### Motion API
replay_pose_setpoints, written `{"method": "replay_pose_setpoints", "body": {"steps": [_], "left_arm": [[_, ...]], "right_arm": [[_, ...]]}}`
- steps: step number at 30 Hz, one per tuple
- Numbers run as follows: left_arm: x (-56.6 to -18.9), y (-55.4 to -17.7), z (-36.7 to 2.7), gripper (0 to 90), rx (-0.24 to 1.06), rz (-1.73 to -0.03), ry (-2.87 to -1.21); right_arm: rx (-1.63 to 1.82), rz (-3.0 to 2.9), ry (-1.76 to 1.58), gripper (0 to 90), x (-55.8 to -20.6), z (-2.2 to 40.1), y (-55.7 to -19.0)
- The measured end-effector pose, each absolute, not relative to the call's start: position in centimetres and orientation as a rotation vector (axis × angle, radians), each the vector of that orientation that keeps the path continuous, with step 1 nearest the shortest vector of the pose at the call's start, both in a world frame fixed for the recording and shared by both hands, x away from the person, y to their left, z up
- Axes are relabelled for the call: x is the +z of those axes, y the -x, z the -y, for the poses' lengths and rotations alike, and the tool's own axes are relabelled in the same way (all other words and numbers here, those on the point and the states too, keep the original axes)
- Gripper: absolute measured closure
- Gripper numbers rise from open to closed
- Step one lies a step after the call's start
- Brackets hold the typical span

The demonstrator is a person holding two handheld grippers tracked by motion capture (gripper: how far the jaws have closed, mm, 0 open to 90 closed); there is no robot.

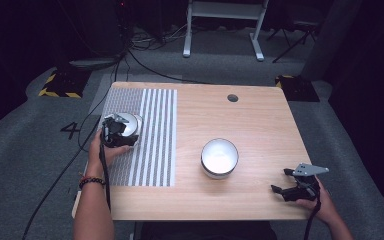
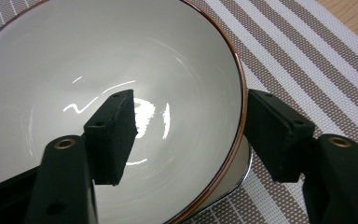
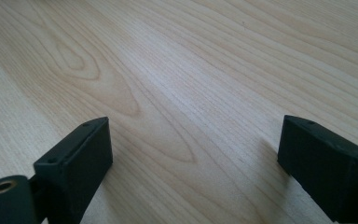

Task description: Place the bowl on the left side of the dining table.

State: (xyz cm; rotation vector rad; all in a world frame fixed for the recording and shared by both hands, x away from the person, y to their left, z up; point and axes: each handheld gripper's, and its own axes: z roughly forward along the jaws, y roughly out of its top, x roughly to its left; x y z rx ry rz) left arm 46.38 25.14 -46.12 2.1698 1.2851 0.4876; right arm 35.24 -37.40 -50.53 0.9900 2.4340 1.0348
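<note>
Black, blocky jaws of your left gripper [image 2: 189,135] straddle the wall of a glossy white bowl [image 2: 74,60] with a thin brown rim, one jaw inside, one outside, gap visible. Beneath it lies a grey-and-white striped woven placemat [image 2: 307,56]. Your right gripper [image 3: 193,161] gapes wide, empty, over pale wood-grain table [image 3: 177,70]. Beyond, left of it, sits a second round white bowl [image 1: 219,157].
</note>
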Motion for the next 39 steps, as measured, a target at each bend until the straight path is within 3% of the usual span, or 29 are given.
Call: {"method": "replay_pose_setpoints", "body": {"steps": [6, 11, 39], "left_arm": [[-46.0, -46.4, -25.5, 18.6, 0.47, -1.337, -2.13], [-45.8, -46.2, -25.9, 15.6, 0.457, -1.336, -2.108], [-44.9, -45.1, -25.7, 16.7, 0.508, -1.325, -2.091]], "right_arm": [[1.035, -2.434, -0.99, 10.1, -50.5, 37.4, -35.2], [1.035, -2.434, -0.991, 10.1, -50.5, 37.4, -35.2], [1.035, -2.434, -0.99, 10.1, -50.5, 37.4, -35.2]]}}
